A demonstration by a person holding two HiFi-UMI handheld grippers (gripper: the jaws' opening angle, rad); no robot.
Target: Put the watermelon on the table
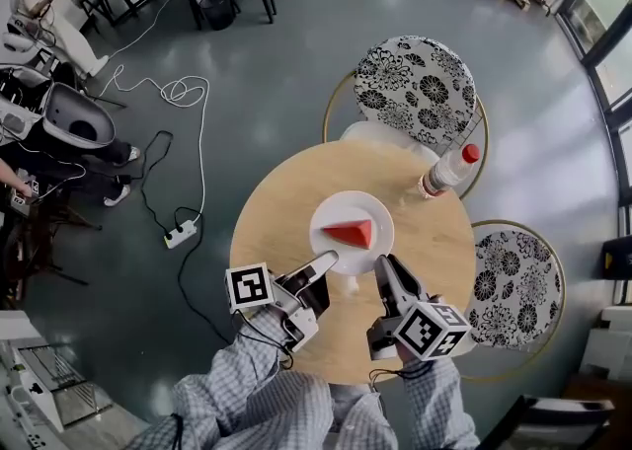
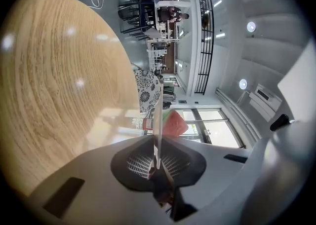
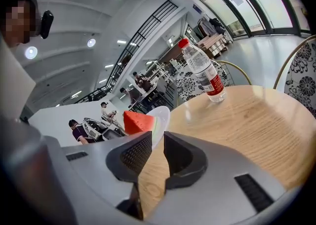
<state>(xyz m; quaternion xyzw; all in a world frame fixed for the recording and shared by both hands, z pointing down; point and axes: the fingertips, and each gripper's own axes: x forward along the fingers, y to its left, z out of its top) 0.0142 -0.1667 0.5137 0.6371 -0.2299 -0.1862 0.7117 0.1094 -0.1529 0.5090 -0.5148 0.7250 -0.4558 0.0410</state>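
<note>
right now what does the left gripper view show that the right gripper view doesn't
Only the left gripper view: the left gripper shut on the round white plate, seen edge-on. Only the right gripper view: the right gripper, jaws apart over bare wood, and the red cap of the clear plastic bottle. Both: the red watermelon wedge on that plate and the round wooden table.

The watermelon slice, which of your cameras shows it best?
The head view: the watermelon slice lies fully visible from above on its white plate. The left gripper view catches only a part beside the edge-on plate; the right gripper view shows it side-on, its lower part hidden.
</note>
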